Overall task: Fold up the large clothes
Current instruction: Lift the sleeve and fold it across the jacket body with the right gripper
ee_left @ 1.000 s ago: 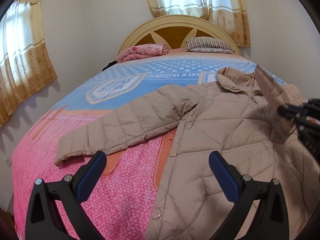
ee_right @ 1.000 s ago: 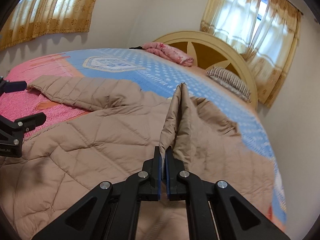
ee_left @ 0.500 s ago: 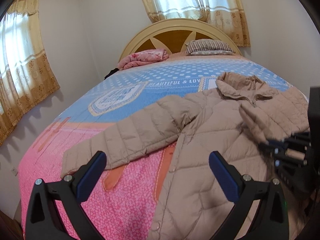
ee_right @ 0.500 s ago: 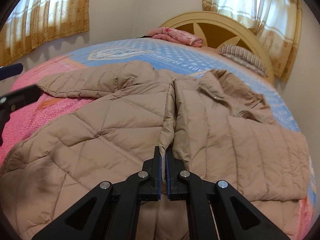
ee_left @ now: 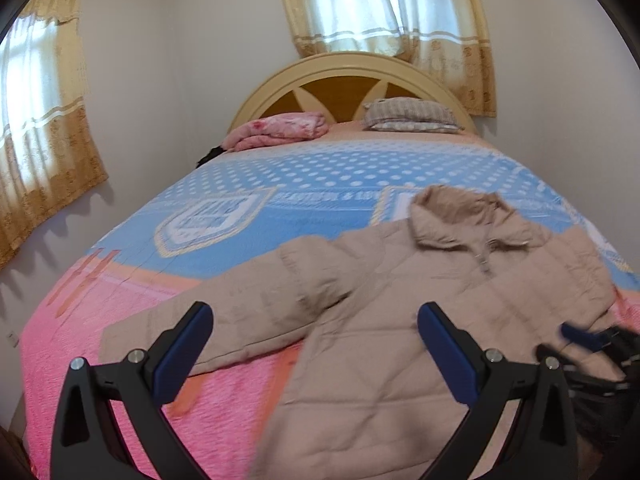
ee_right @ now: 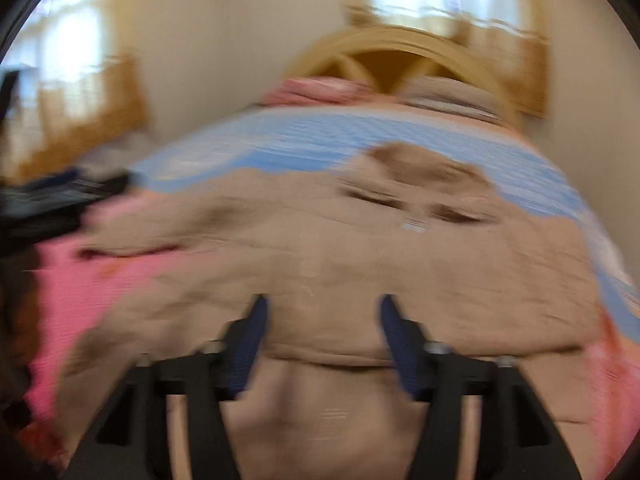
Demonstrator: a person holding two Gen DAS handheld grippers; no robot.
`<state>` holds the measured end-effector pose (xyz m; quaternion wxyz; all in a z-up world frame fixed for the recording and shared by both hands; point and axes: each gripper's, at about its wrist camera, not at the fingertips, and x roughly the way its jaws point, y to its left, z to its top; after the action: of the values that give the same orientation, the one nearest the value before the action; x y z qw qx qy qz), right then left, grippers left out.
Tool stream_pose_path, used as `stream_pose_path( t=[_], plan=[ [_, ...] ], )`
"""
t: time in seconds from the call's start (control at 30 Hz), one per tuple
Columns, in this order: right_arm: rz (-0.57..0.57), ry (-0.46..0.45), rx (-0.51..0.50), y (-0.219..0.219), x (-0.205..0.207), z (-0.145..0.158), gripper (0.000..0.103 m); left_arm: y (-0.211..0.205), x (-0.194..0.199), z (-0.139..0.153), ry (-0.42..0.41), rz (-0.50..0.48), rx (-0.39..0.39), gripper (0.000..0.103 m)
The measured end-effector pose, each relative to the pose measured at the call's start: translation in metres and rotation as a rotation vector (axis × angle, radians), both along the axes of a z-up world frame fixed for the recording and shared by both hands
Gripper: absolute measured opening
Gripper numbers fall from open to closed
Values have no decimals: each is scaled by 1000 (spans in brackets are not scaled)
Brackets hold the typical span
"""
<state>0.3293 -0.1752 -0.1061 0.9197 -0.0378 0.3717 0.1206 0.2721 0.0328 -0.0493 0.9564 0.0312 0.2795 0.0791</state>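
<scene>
Now that the right gripper (ee_right: 320, 336) has let go, fingers spread, its sleeve lies folded across the jacket (ee_left: 400, 320) on the bed (ee_left: 120, 320); the left gripper (ee_left: 312, 344) hovers wide-spread; other sleeve next.

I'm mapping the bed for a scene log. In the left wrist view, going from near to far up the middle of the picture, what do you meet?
left gripper → beige quilted jacket → blue polka-dot bedspread → pink folded blanket and striped pillow, side by side → arched headboard → curtained window.
</scene>
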Motion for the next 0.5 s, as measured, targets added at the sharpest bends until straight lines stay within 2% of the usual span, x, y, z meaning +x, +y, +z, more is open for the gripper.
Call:
stream_pose_path(
  t=[0.03, 0.1, 0.2, 0.3, 0.37, 0.4, 0.43, 0.5],
  plan=[
    [-21, 35, -3, -3, 8, -9, 36, -9, 4, 0, 1, -16, -2, 103],
    [-18, 95, 7, -3, 18, -31, 35, -28, 11, -1, -2, -38, 3, 103],
    [14, 114, -8, 9, 16, -46, 35, -57, 30, -17, 27, -88, 31, 103],
    [15, 122, 67, -4, 12, -42, 35, -75, 51, -49, 89, -67, 132, 103],
    [-6, 109, 113, -25, 5, -32, 35, -84, 66, -83, 150, -30, 271, 103],
    [-25, 86, 115, -37, 1, -24, 35, -86, 70, -94, 181, -25, 306, 103],
    [-49, 58, 109, -51, -1, -15, 35, -85, 73, -107, 207, -29, 324, 103],
    [-105, 24, 86, -74, 5, -4, 35, -82, 73, -112, 205, -29, 306, 103]
  ],
)
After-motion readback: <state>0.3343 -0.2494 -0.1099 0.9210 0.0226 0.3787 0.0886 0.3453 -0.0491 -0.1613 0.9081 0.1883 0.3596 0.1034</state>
